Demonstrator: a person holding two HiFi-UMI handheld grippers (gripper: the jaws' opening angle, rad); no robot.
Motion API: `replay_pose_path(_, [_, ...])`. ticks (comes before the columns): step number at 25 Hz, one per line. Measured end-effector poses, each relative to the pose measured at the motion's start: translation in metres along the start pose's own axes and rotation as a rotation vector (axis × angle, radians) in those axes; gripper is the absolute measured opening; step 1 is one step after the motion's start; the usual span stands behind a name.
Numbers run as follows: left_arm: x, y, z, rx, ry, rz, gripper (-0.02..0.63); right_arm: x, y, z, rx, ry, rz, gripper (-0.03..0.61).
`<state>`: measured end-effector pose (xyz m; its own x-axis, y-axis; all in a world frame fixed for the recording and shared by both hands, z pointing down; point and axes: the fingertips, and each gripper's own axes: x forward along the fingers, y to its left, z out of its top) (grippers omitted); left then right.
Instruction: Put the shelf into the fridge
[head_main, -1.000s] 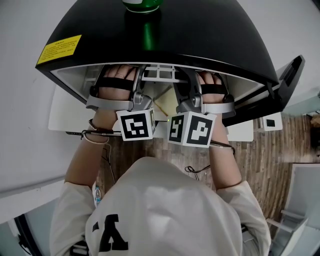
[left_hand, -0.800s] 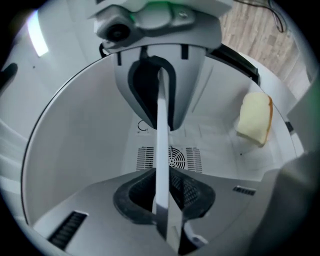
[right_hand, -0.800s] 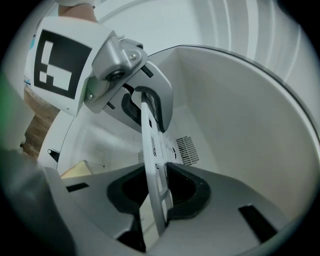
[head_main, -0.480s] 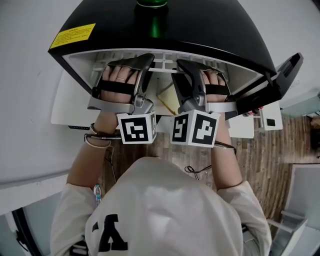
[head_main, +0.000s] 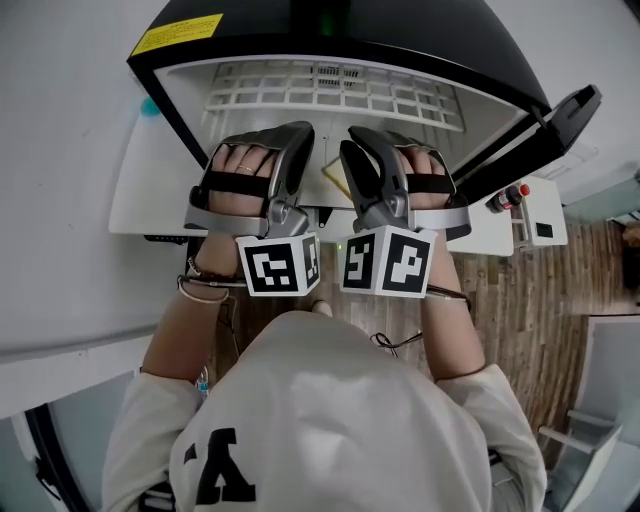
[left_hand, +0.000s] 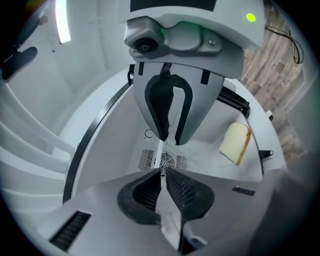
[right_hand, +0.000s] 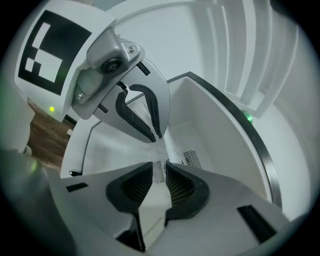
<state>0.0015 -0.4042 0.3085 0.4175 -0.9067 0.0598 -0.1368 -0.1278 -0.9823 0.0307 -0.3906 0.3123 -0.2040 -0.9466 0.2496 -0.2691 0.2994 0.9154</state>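
Wire shelf (head_main: 330, 90) sits in the mini fridge (head_main: 400, 40); it looks light and stiff, best pinched at its rim. Left tool (left_hand: 161, 172) is closed and empty, right tool (right_hand: 162, 172) slightly parted.

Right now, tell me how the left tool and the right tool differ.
The left tool has its jaws meeting at the tips; the right tool has them slightly apart. The right tool is nearer the open door of the fridge; the left tool is farther from it. Both are empty and outside the fridge, where the shelf already sits.
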Motion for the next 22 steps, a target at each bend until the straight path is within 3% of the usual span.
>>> replay_pose_path(7, [-0.032,-0.006,0.000,-0.044,-0.027,-0.032,0.006,-0.022,0.019,0.024,-0.002,-0.021,-0.011,0.040])
replay_pose_path(13, [-0.059,-0.016,-0.001,-0.074,-0.050,-0.055,0.006,-0.037,0.039,0.042,0.035,-0.027,0.004,0.032])
replay_pose_path(22, [-0.079,-0.013,0.005,-0.052,-0.069,-0.037,0.006,-0.053,0.047,0.051,0.040,-0.032,-0.020,0.031])
